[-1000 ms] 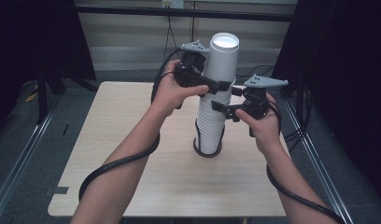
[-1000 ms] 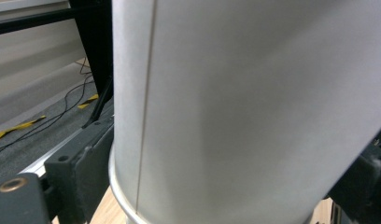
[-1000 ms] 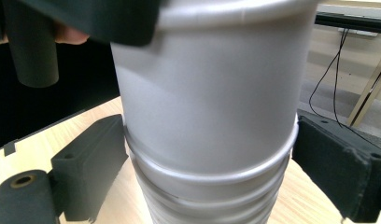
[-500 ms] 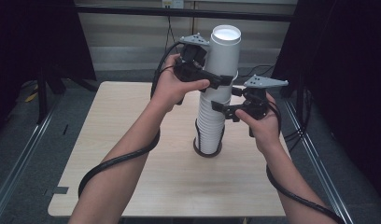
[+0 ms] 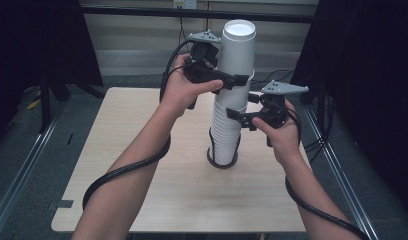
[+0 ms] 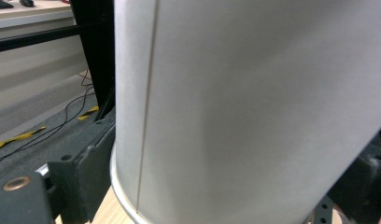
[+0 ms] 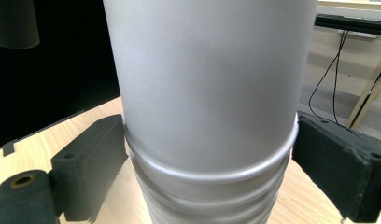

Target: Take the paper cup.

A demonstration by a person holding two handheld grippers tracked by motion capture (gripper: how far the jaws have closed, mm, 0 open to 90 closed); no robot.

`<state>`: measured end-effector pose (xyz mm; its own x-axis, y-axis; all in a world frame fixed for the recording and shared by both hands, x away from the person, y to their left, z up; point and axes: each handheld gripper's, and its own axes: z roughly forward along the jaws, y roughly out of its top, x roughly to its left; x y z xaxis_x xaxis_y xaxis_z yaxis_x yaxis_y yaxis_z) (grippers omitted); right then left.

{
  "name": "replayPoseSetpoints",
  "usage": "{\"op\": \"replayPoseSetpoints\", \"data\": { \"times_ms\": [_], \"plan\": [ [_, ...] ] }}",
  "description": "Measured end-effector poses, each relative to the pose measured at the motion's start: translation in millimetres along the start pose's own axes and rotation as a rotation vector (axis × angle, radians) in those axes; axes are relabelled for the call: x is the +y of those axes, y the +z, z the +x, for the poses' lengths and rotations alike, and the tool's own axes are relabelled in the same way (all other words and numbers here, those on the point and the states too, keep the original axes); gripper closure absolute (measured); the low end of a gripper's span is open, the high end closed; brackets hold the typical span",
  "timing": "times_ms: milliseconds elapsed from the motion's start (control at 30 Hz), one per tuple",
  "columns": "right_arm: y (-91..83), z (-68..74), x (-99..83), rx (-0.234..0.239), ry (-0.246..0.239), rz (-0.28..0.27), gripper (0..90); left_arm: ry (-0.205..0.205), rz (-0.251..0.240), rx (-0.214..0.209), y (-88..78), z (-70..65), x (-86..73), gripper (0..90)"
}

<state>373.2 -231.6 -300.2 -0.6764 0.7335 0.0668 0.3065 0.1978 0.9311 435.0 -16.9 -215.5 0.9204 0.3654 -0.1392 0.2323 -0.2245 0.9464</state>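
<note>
A tall stack of white paper cups (image 5: 226,135) stands mouth-down in the middle of the wooden table (image 5: 137,150). My left gripper (image 5: 235,80) reaches in from the left, shut on the top cup (image 5: 237,50), which is raised partly off the stack. Its jaws have just been closing with that cup (image 6: 254,107) between them, and both pads lie against its wall near the rim. Lower down, my right gripper (image 5: 237,116) comes in from the right. Its pads (image 7: 93,163) press on both sides of the stack (image 7: 207,93), just below a cup rim.
A dark ring (image 5: 212,159) lies around the foot of the stack. Black cables trail from both grippers across the table and over its edges. Dark frames and rails stand beyond the table's far and side edges.
My left gripper has risen with the top cup, which now sits higher over the stack. The right hand and the lower stack have stayed put.
</note>
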Motion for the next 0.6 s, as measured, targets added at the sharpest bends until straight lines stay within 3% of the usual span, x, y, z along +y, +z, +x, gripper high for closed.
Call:
{"op": "replayPoseSetpoints", "data": {
  "times_ms": [600],
  "plan": [
    [0.1, -0.3, -1.3, -0.001, -0.005, -0.004, 9.6, -0.011, -0.022, -0.013, -8.5, -0.2, 8.0, 9.2]
  ]
}}
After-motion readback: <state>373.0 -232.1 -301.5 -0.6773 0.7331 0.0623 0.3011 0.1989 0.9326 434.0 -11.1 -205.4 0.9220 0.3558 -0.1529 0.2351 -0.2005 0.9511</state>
